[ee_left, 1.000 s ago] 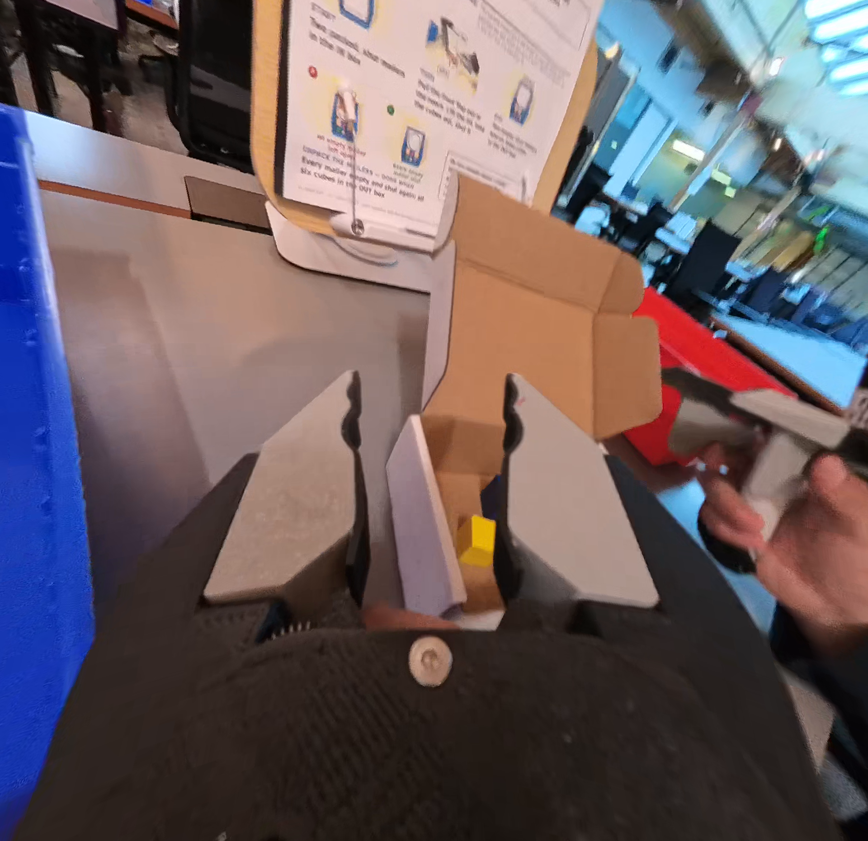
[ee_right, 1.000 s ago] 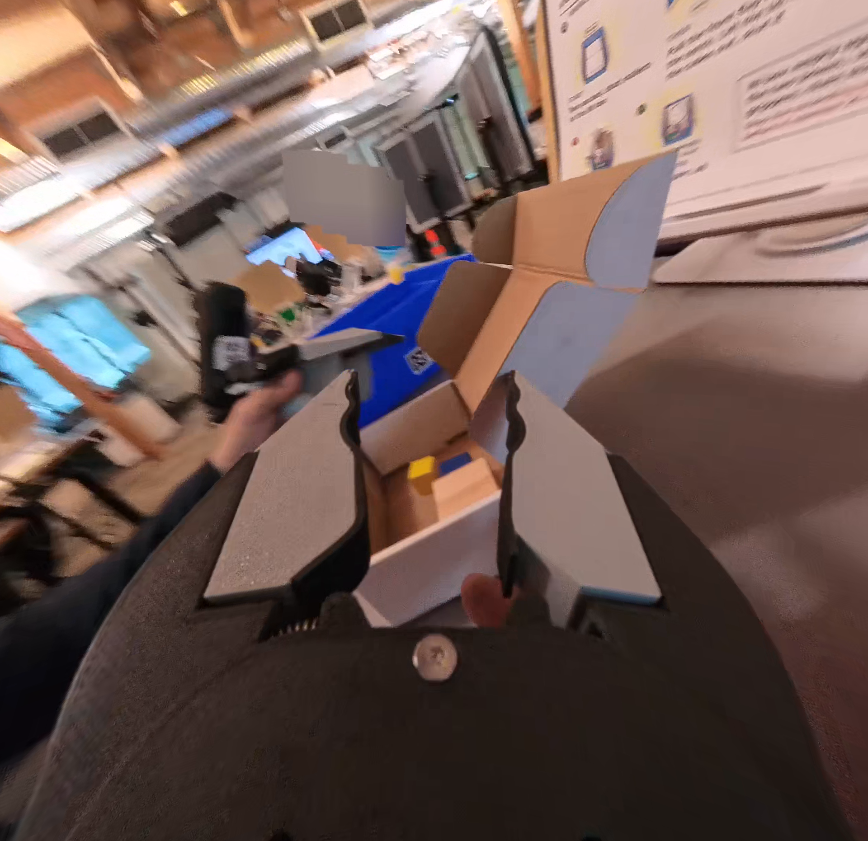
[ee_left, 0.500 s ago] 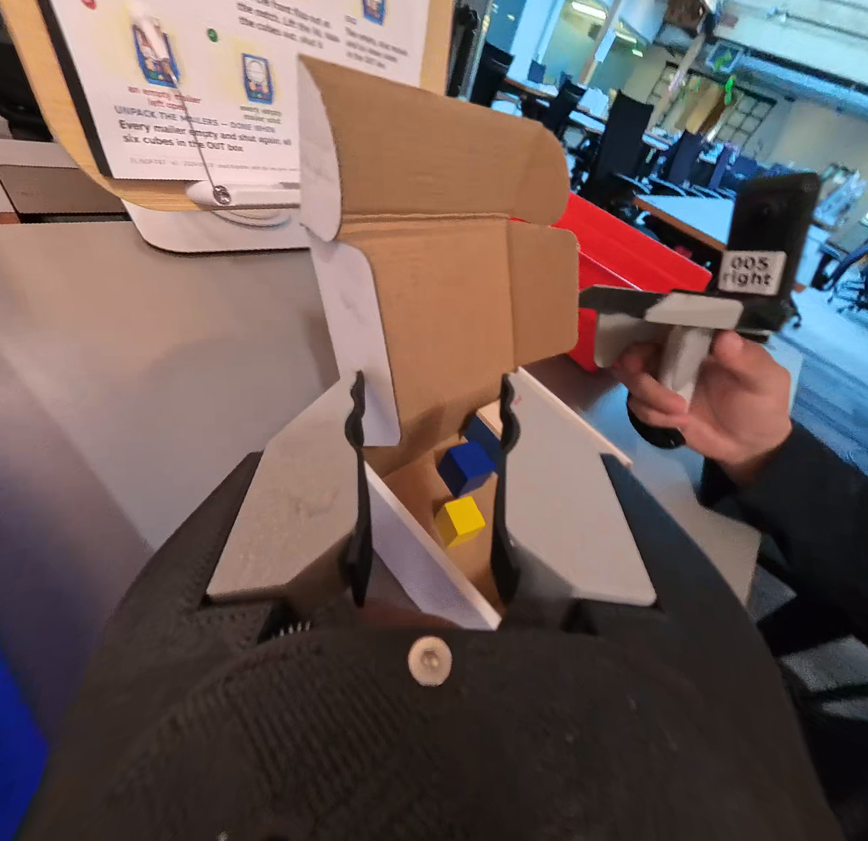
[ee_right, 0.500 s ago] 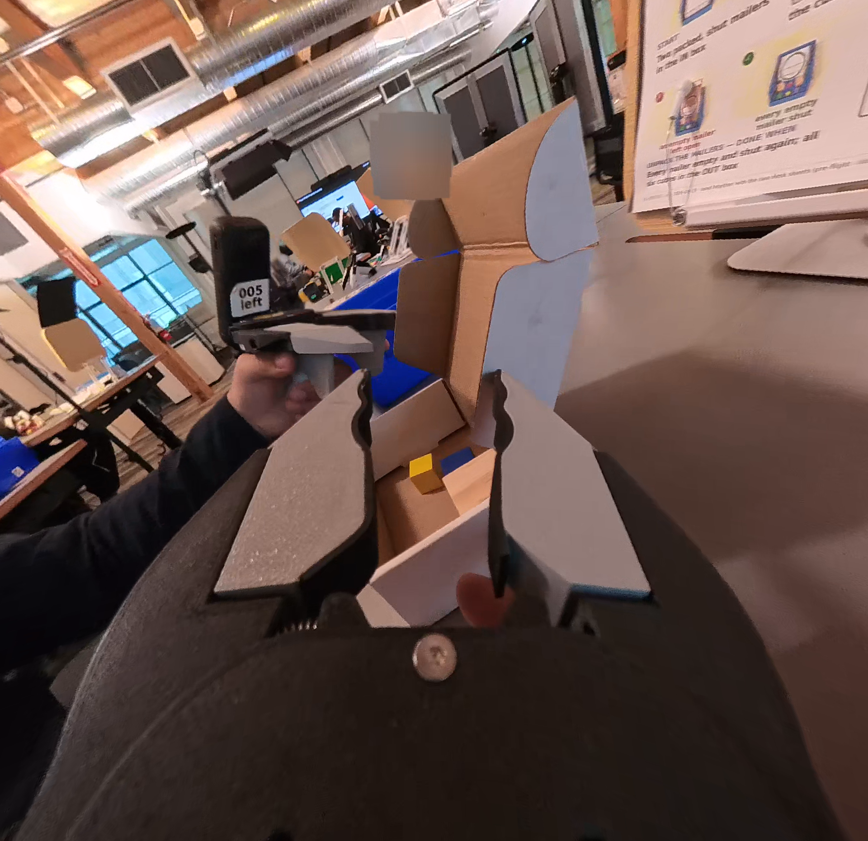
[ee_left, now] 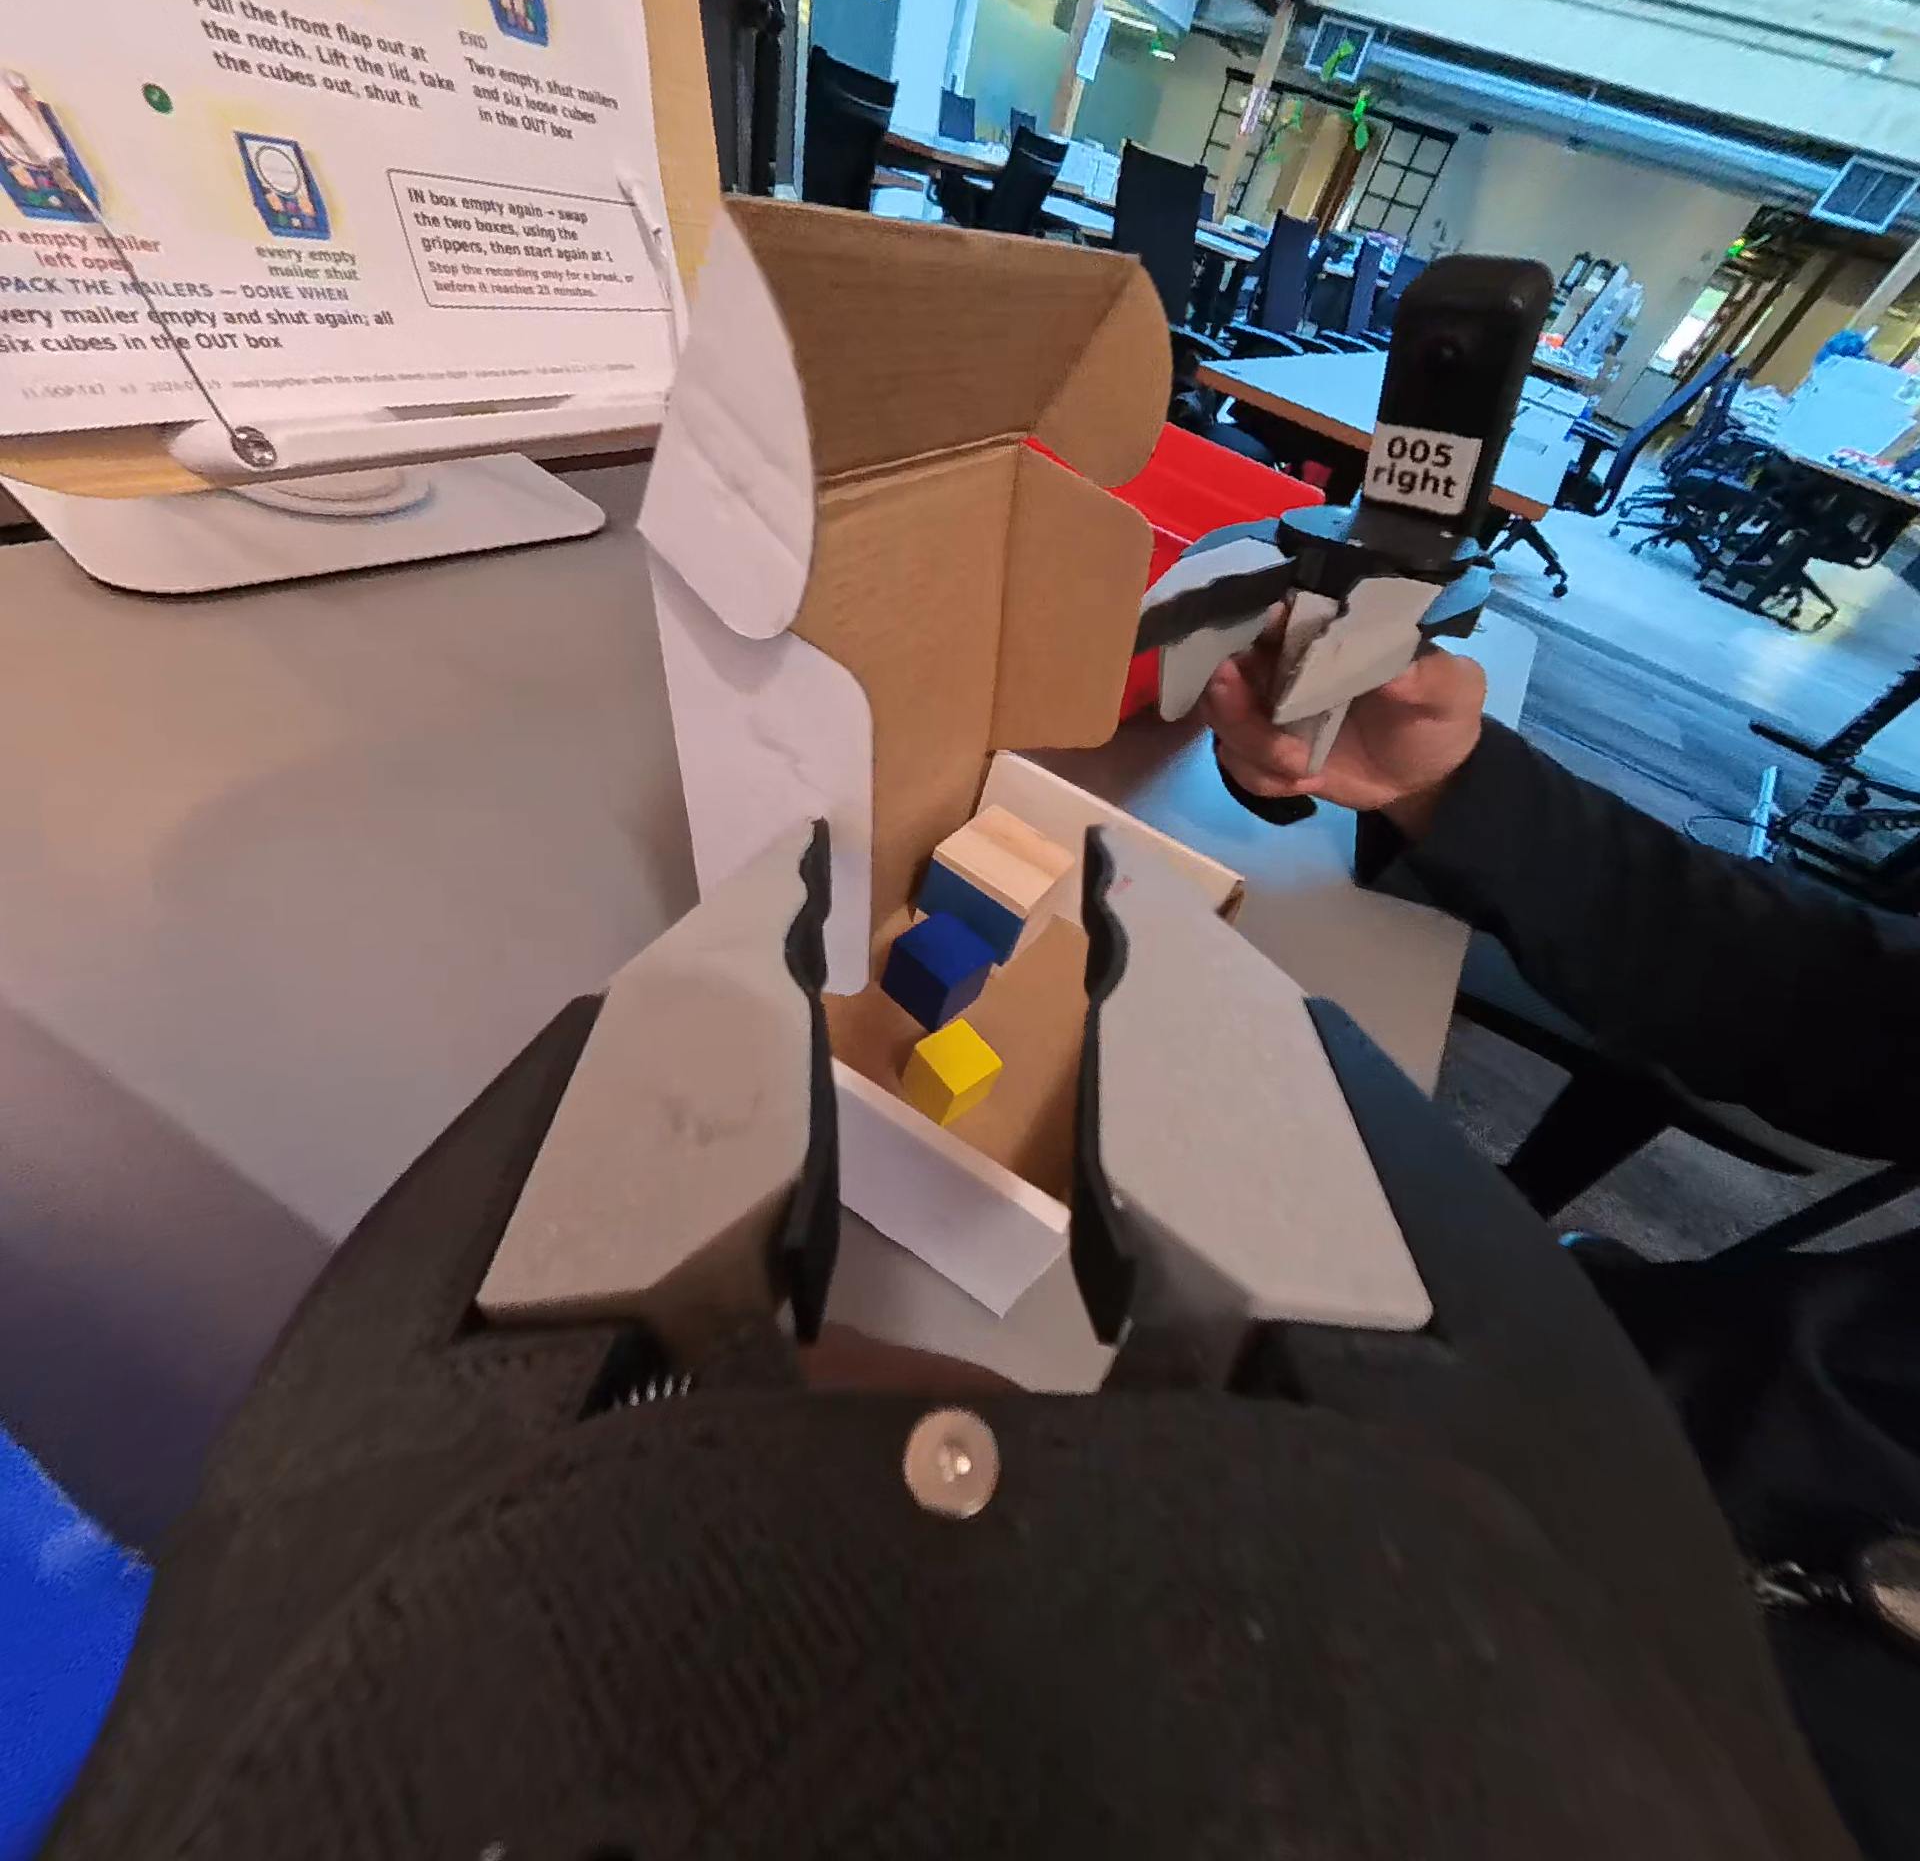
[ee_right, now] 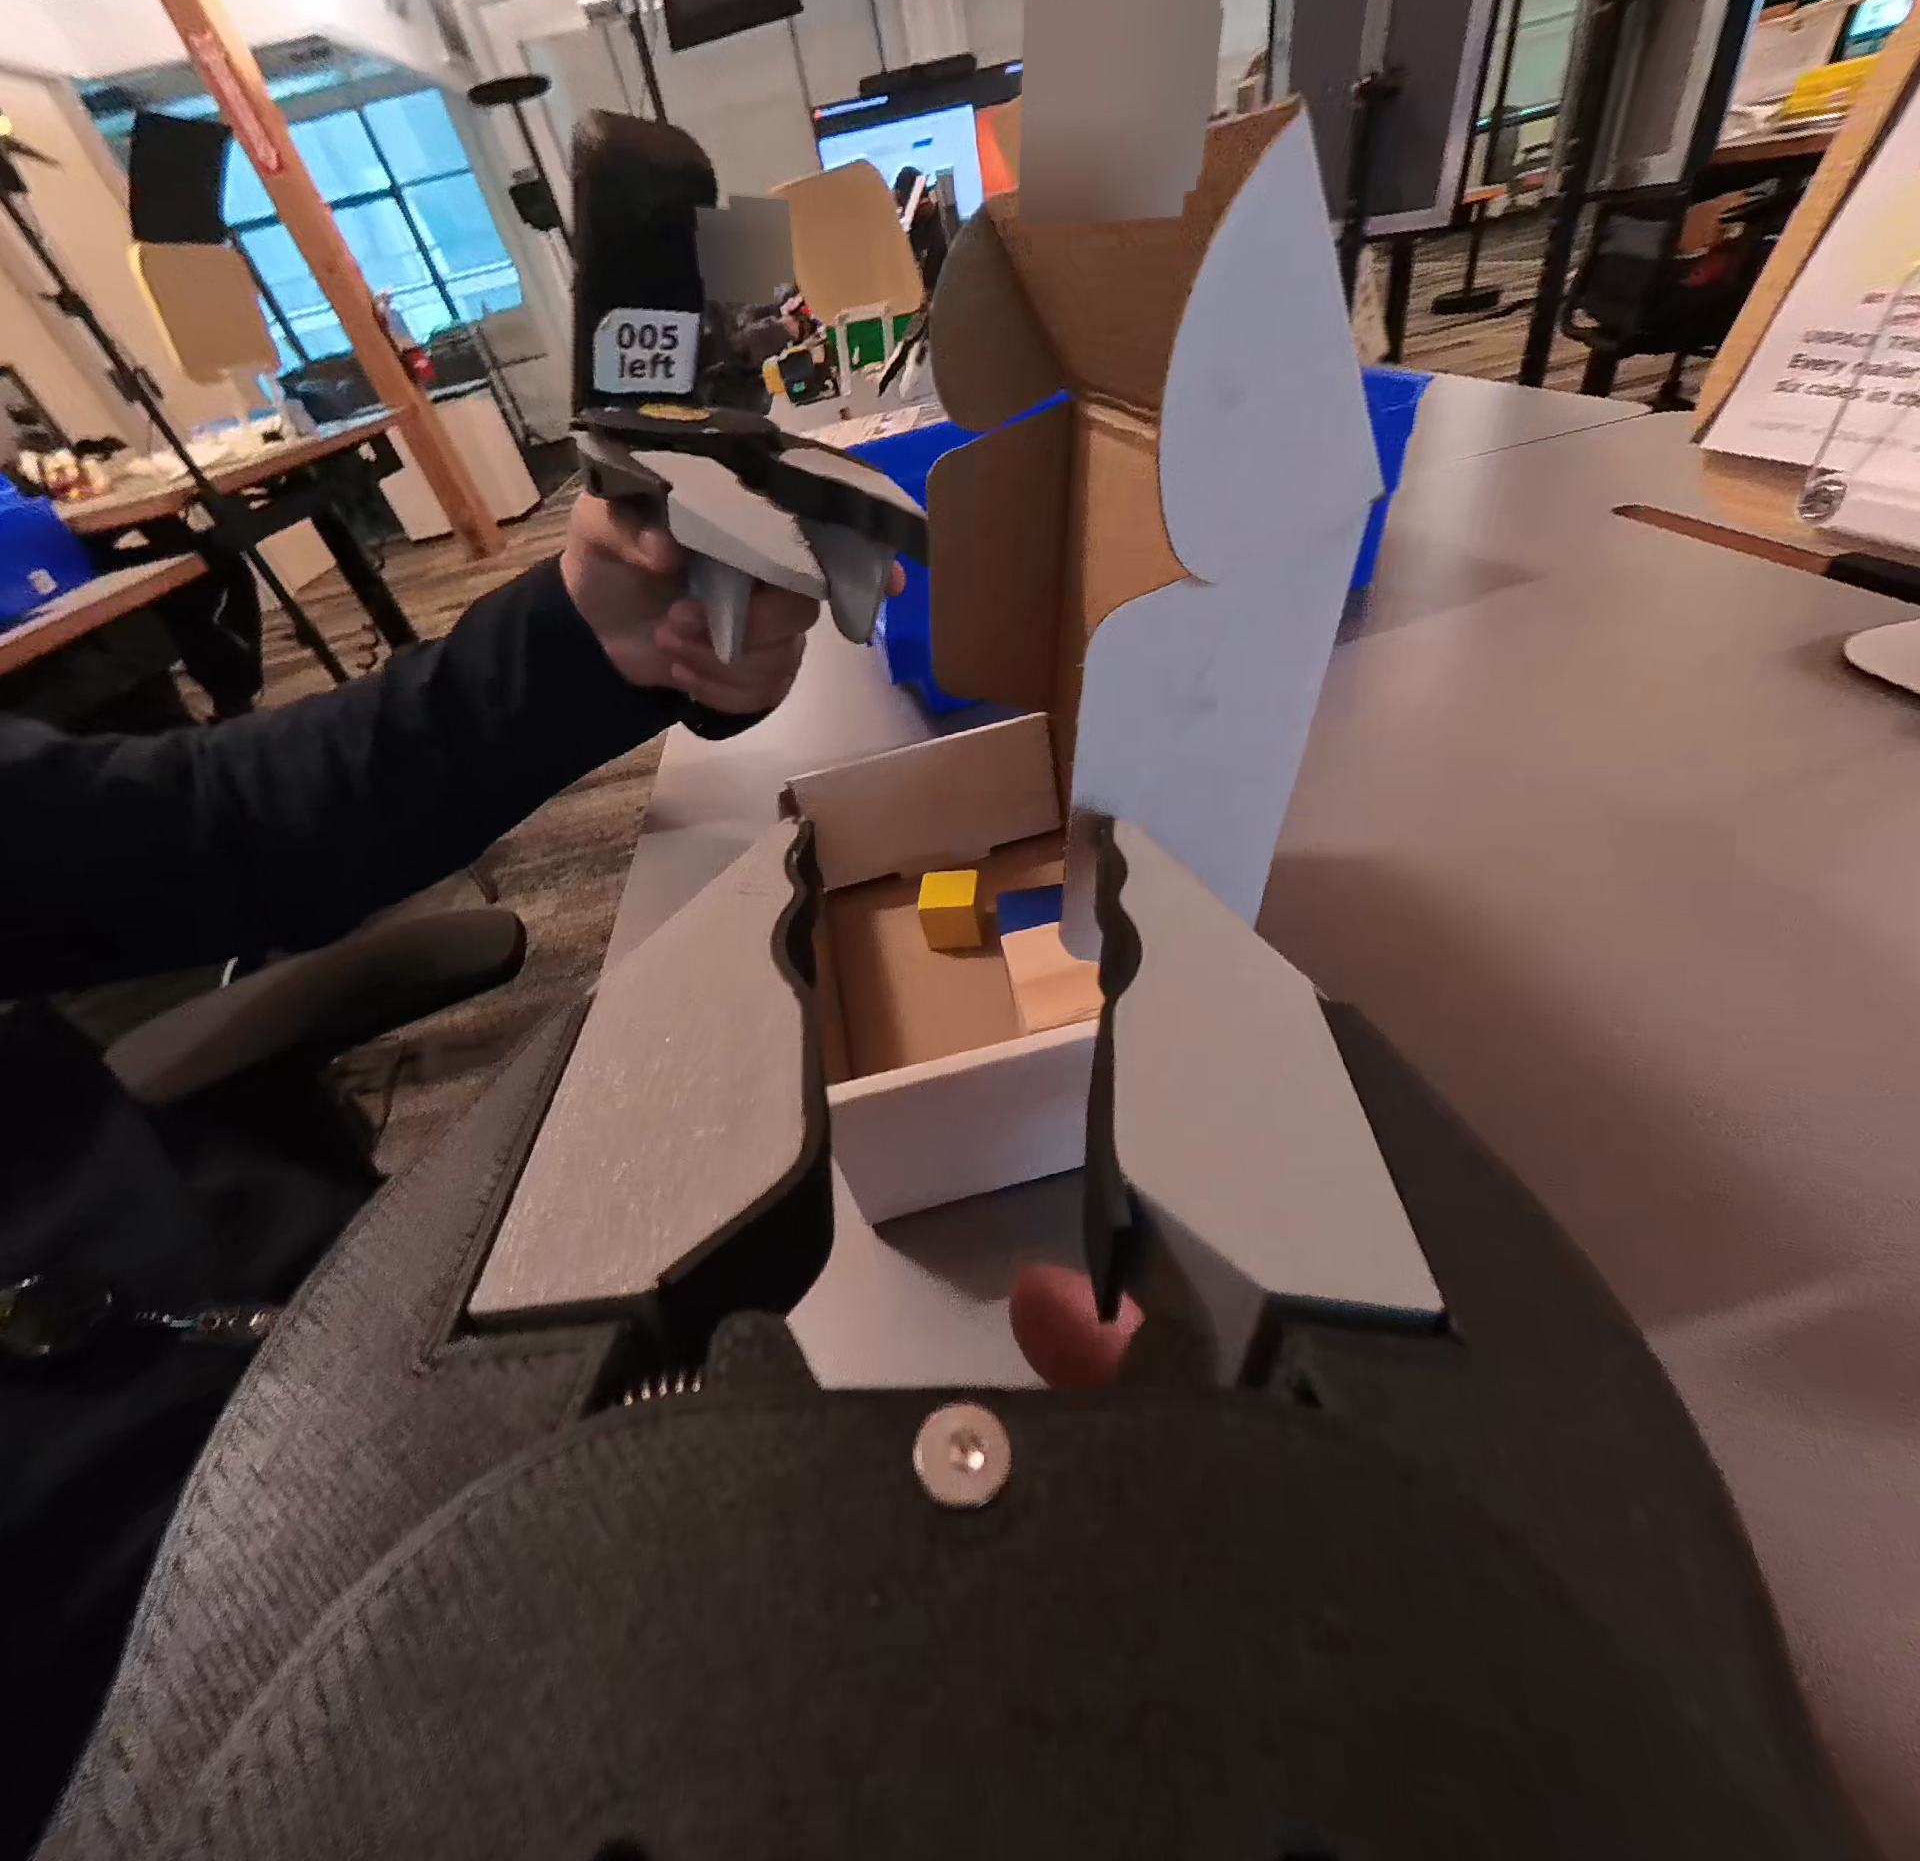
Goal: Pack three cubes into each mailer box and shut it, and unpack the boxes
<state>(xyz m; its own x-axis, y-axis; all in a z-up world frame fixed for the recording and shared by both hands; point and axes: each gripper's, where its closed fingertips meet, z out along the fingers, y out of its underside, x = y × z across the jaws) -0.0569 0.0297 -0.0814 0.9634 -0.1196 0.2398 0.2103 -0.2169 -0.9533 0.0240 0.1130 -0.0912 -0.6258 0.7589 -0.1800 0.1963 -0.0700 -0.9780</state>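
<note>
An open mailer box [ee_left: 935, 1198] stands on the grey table with its lid [ee_left: 935, 585] upright. Inside lie a yellow cube [ee_left: 951, 1068], a blue cube [ee_left: 935, 964] and a plain wooden cube [ee_left: 1003, 855]. My left gripper [ee_left: 954, 840] is open and empty, just above the box's near wall. My right gripper [ee_right: 951, 840] is open and empty at the opposite side of the same box [ee_right: 956, 1125]. It sees the yellow cube [ee_right: 948, 907], blue cube [ee_right: 1029, 907] and wooden cube [ee_right: 1049, 980]. Each gripper shows in the other's view, held beside the lid [ee_right: 1226, 564].
An instruction sheet on a white stand [ee_left: 312, 201] is at the back of the table [ee_left: 312, 824]. A red bin [ee_left: 1205, 502] sits behind the lid. A blue bin [ee_right: 1392, 429] is on the far side. The table edge runs close past the box.
Both grippers have swung round and drawn back a little from the box. The lid has gone from leaning back to standing upright. The cubes have stayed in the box.
</note>
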